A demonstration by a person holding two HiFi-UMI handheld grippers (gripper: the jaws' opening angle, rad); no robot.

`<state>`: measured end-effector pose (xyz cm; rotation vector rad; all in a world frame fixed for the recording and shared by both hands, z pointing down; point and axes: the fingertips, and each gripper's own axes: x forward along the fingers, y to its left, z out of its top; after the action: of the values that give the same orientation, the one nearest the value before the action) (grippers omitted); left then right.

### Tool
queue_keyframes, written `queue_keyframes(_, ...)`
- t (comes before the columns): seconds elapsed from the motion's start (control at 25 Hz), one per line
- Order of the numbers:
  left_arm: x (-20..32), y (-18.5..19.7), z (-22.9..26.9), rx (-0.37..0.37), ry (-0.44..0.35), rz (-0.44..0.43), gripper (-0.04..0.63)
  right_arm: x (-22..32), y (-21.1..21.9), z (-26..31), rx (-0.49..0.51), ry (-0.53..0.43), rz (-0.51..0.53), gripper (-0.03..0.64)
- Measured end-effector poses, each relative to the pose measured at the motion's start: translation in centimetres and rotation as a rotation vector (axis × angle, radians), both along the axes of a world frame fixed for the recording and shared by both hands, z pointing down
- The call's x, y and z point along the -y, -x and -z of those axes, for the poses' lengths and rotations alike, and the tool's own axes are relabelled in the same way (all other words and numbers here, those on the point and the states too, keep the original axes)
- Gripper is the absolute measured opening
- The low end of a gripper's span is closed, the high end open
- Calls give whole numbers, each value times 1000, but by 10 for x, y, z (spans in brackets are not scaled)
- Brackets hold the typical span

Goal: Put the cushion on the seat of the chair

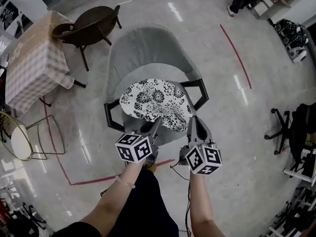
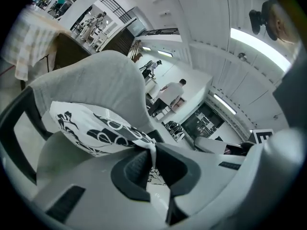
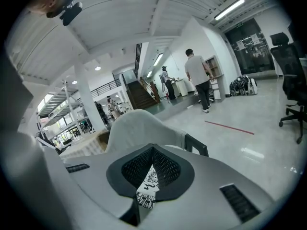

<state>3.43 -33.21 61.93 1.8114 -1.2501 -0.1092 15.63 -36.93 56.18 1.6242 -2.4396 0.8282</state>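
A white cushion [image 1: 155,102] with a black flower print hangs over the seat of a grey armchair [image 1: 143,48] with black arms. Both grippers hold its near edge. My left gripper [image 1: 150,127] is shut on the near left corner, and my right gripper [image 1: 193,125] is shut on the near right corner. In the left gripper view the cushion [image 2: 91,128] spreads out from the shut jaws [image 2: 152,152] toward the grey backrest [image 2: 96,80]. In the right gripper view only a pinched strip of cushion [image 3: 146,190] shows between the jaws [image 3: 152,153]. Whether the cushion touches the seat I cannot tell.
A table with a checked cloth [image 1: 34,63] and a dark wicker chair [image 1: 91,26] stand at the back left. A wire chair [image 1: 19,137] is at the left, and a black office chair [image 1: 291,127] at the right. Red tape lines [image 1: 236,53] cross the glossy floor. People stand far off [image 3: 196,75].
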Motion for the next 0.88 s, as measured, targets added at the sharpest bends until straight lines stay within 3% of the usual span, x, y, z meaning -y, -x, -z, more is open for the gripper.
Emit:
queue_keyframes(0.64, -70, -6, -85, 31, 151, 15, 31, -50, 11, -57, -1, 70, 19, 15)
queue_keyframes(0.88, -98, 1, -116, 99, 188, 5, 35, -71, 18, -80, -4, 88, 31, 15)
